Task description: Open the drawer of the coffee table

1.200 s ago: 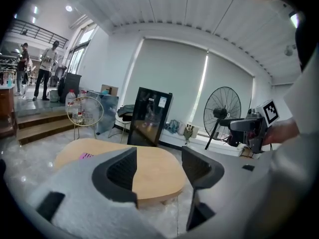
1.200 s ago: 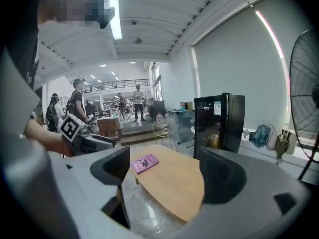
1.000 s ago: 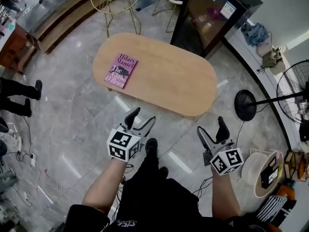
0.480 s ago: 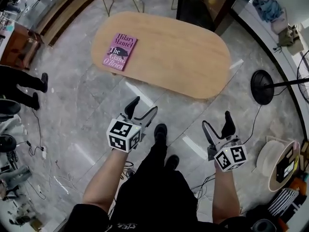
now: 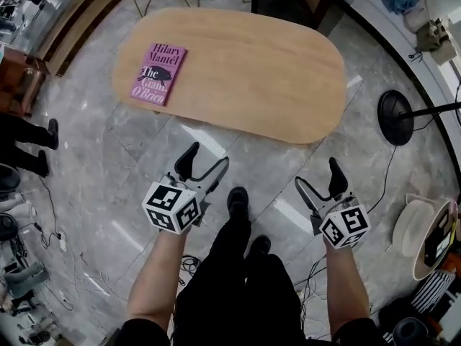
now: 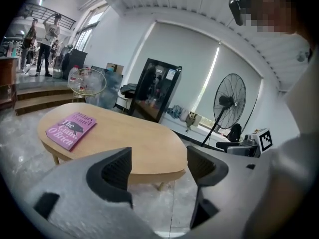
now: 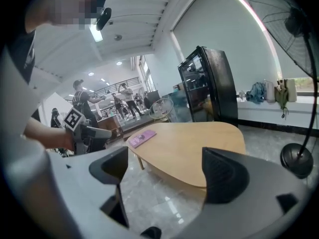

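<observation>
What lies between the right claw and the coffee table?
Only bare grey floor separates the right claw from the coffee table; the head view shows nothing lying there.

Left gripper: jaws wide apart, just been opening, nothing between them.
Table: oval, wooden top, ahead of the jaws, untouched.
Book: pink, flat on the table's left end.
Fan: standing behind, at right.

Coffee table underside hidden beneath its top in head view, standing fan — head cut off at right edge
</observation>
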The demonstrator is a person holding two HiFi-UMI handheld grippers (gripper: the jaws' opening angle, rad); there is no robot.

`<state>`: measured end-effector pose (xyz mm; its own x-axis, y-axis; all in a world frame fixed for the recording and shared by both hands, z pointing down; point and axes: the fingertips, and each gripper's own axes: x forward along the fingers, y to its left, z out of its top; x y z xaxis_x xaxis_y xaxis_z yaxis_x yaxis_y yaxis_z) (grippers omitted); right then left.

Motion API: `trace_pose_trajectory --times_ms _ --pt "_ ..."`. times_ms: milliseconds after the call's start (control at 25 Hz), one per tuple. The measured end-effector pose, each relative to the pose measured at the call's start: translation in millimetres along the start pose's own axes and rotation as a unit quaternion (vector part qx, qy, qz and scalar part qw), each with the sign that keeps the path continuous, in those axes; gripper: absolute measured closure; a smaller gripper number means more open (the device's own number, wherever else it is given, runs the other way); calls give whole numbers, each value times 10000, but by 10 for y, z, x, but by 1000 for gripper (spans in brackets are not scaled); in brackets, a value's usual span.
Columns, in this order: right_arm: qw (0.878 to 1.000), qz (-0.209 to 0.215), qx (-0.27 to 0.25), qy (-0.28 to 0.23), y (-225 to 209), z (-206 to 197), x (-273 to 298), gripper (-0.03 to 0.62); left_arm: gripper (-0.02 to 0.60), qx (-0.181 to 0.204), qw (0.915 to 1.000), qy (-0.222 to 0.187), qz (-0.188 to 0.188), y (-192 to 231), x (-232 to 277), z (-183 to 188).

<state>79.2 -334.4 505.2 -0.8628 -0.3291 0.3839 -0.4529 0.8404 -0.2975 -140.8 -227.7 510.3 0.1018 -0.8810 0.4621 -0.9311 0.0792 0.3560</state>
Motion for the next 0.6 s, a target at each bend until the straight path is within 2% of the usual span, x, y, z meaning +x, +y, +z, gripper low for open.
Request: trace_pose_trajectory --times_ms 160,400,520,600 --pt "9999 34 -155 49 -124 -325 180 176 224 130 9999 14 -67 161 240 -345" --pt "9990 -113 -427 83 -458 -910 576 195 225 239 9997 -35 47 740 764 -985" --pt "9988 -33 -486 46 -501 -1200 667 226 238 566 9984 50 58 917 993 -1318" --pt "9983 -18 -581 1 -567 -1363 703 237 238 627 9980 52 75 1039 1127 -1492"
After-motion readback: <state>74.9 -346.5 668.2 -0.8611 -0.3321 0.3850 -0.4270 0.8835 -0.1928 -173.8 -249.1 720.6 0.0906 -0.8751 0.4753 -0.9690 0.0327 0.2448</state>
